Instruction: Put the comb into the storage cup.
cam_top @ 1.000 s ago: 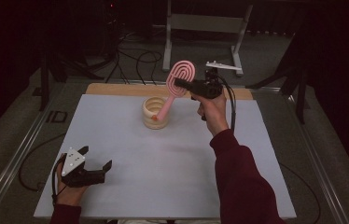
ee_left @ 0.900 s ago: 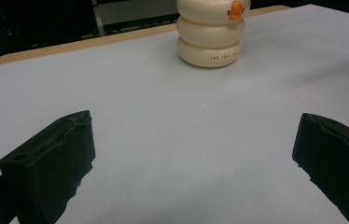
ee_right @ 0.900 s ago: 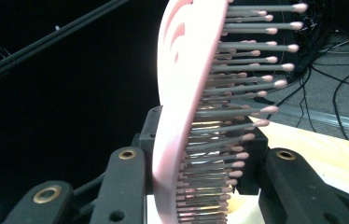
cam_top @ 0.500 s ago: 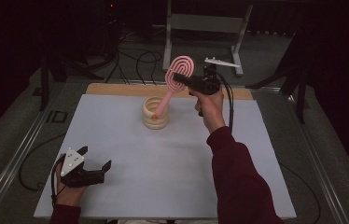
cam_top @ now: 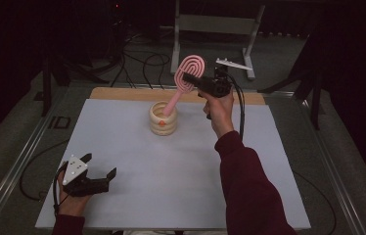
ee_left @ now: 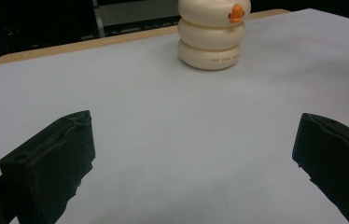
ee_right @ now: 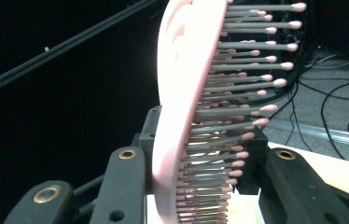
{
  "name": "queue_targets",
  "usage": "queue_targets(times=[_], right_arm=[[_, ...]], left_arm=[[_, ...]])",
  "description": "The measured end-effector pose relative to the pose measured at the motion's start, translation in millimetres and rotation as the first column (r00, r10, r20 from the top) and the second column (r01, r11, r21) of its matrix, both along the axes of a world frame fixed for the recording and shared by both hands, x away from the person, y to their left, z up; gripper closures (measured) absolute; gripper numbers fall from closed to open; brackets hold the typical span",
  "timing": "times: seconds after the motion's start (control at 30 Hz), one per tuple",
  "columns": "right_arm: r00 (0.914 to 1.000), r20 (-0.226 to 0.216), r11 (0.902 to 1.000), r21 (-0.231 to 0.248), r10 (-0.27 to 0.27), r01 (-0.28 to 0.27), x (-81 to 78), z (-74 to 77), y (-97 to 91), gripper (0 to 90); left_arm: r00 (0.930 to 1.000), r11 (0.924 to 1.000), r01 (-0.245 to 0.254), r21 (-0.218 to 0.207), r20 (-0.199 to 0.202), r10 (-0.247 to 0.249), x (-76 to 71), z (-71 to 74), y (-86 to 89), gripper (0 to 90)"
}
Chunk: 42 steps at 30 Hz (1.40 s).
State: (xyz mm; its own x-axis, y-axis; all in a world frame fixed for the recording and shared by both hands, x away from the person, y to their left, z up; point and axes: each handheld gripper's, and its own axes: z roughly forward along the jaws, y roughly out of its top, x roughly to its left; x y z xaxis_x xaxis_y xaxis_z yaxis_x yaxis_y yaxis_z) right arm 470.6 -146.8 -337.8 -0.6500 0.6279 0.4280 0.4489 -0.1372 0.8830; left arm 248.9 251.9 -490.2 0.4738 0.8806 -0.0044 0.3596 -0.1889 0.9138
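- The right gripper (cam_top: 187, 78) is closed on the head of a pink hairbrush (cam_top: 189, 73) and holds it in the air above the far part of the desk (cam_top: 181, 161).
- In the right gripper view the two black jaws clamp the hairbrush (ee_right: 186, 93) edge-on from either side: the pink back faces left and the rows of grey bristles with pink tips stick out to the right.
- From the right gripper the hairbrush's handle slopes down and away, and its end sits inside a cream ribbed holder (cam_top: 163, 119) that stands on the desk just below the gripper.
- The left gripper (cam_top: 100, 169) rests low at the near left of the desk, well apart from the holder, with its jaws spread wide and nothing between them.
- The left gripper view looks across the bare desk between its open jaws to the holder (ee_left: 212, 35) straight ahead; it shows three stacked rings, an orange spot near the top and small dark lettering on the lowest ring, which the high view is too small to give.
- The high view shows the handle reaching the holder, which the right gripper view hides behind the brush head.
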Motion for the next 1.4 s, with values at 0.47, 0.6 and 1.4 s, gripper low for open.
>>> queue_targets(times=[0.47,0.6,1.4], right_arm=[[0.9986,0.026,0.9989,-0.004,-0.047,0.047,2.5,-3.1,7.5,64.1],[0.9976,0.026,0.9978,-0.013,-0.065,0.065,4.2,-6.2,10.6,64.1],[0.9941,0.032,0.9921,-0.068,-0.103,0.105,4.1,-20.3,22.4,64.1]], left_arm=[[1.0,0.9999,0.005,-0.016,0.0,-0.005,-0.8,0.8,0.4,0.0],[1.0,0.9999,0.003,-0.013,0.005,-0.003,-1.0,0.8,0.6,0.0],[0.9999,0.9999,0.011,-0.003,-0.001,-0.011,0.2,-1.4,-2.1,0.0]])
